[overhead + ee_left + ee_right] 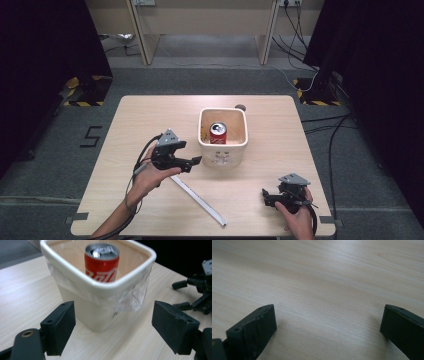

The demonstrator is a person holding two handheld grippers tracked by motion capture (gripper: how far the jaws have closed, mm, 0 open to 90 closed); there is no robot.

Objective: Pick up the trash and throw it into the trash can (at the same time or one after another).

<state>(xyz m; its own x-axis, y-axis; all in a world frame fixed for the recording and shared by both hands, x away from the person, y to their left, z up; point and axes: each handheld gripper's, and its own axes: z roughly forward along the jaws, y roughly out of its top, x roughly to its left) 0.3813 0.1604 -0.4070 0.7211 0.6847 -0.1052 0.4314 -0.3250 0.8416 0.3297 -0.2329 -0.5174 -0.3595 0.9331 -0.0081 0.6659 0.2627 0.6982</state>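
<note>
A red soda can [218, 133] stands upright inside a cream square tub [224, 145] near the table's middle. The left gripper view looks at the can [101, 262] over the tub's near corner [100, 312], where clear plastic film clings to the wall. My left gripper [194, 162] hovers just left of the tub, jaws wide open and empty [113, 327]. My right gripper [266, 196] sits low at the front right, open over bare wood [328, 326]. It also appears at the right edge of the left gripper view [197, 293].
A long white strip [199, 199] lies diagonally on the wooden table [145, 115] between my hands. A small dark disc [240, 106] sits behind the tub. Beyond the table stand desk legs, cables and dark curtains.
</note>
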